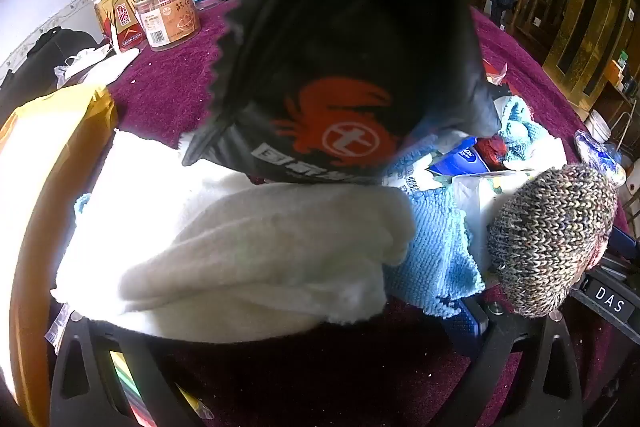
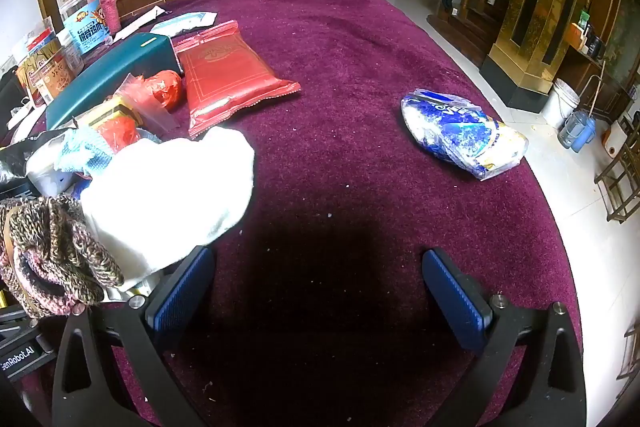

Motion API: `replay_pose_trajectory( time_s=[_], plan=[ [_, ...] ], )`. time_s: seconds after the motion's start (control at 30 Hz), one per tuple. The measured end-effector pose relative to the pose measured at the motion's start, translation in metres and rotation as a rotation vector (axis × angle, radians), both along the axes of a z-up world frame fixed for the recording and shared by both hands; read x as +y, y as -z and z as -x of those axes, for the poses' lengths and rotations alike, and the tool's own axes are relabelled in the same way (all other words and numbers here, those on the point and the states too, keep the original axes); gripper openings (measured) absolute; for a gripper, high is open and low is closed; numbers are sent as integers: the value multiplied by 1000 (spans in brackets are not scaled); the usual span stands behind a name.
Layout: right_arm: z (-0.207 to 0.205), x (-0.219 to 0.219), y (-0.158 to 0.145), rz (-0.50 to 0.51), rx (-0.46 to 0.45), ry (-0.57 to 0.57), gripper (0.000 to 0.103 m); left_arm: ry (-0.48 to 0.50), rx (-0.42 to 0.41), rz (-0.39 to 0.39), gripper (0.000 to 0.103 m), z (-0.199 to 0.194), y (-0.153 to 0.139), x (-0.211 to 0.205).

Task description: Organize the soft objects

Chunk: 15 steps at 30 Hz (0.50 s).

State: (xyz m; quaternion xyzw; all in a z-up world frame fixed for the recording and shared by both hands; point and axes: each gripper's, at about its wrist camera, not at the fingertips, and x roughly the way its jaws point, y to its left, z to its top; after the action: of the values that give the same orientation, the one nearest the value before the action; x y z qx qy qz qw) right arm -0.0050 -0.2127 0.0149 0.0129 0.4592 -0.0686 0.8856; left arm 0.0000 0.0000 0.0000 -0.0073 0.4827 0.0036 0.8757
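The right tool (image 2: 318, 291) hangs over bare maroon counter (image 2: 360, 67), its blue pads wide apart with nothing between them. At its ten o'clock a white fleece cloth (image 2: 172, 187) lies heaped, a knit hat (image 2: 52, 259) touching it at nine o'clock. A blue-and-white plastic packet (image 2: 464, 135) lies apart at two o'clock. The left tool (image 1: 280, 323) also stands spread; the white cloth drapes over its left finger, and a black bag (image 1: 340, 67) hangs at twelve o'clock.

Towel (image 1: 248, 251) on cloth (image 1: 436, 247)
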Motion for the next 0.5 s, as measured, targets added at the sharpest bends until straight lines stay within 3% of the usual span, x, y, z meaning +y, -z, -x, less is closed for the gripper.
replay_pose_trajectory(
  time_s=[0.5],
  plan=[
    [0,0,0,-2,-4,0,103,0,0,1,103,0,0,0]
  ],
)
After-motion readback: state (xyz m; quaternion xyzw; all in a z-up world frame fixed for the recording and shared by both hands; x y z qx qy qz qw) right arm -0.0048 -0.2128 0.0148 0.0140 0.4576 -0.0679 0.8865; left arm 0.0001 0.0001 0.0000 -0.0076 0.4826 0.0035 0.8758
